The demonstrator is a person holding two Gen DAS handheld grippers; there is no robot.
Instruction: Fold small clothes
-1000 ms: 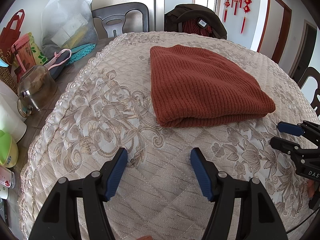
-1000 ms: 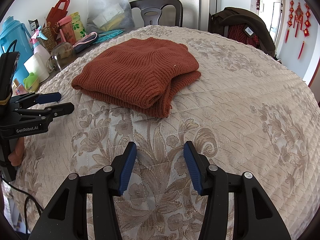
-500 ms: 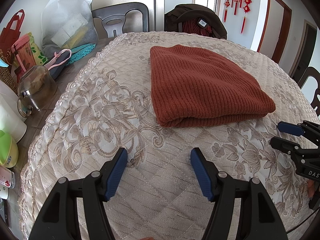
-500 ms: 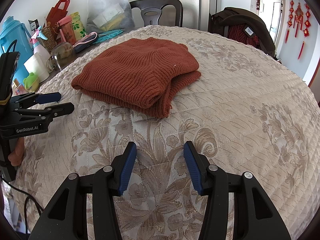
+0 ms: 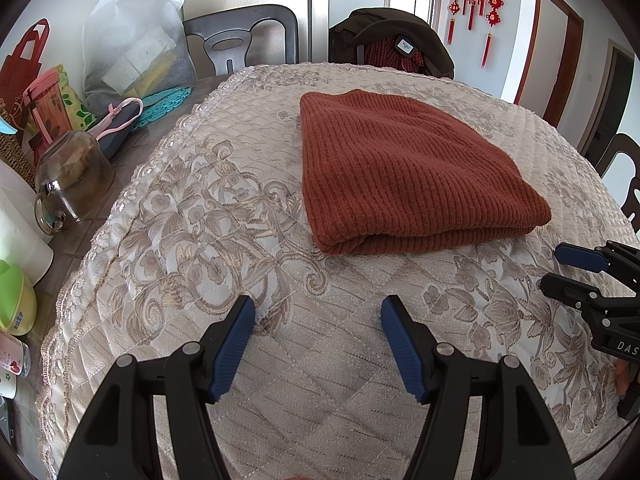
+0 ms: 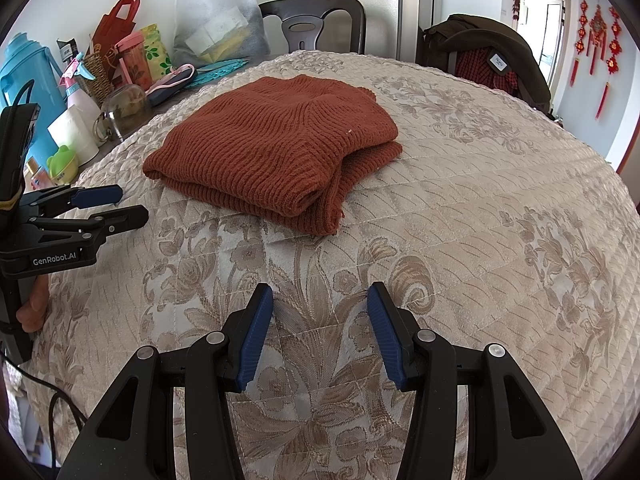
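Note:
A rust-red knitted sweater [image 5: 404, 168] lies folded into a thick rectangle on the beige floral quilted tablecloth [image 5: 200, 240]; it also shows in the right wrist view [image 6: 280, 148]. My left gripper [image 5: 318, 312] is open and empty, hovering over the cloth short of the sweater's near edge; it also shows in the right wrist view [image 6: 116, 204]. My right gripper [image 6: 320, 300] is open and empty, near the sweater's corner; it also shows in the left wrist view [image 5: 568, 268].
At the table's left stand a glass teapot [image 5: 68, 180], a paper roll [image 6: 74, 136], a blue thermos [image 6: 24, 76], bags [image 5: 132, 56] and small bottles. Dark chairs [image 5: 244, 40] stand behind, one with a coat [image 5: 400, 40].

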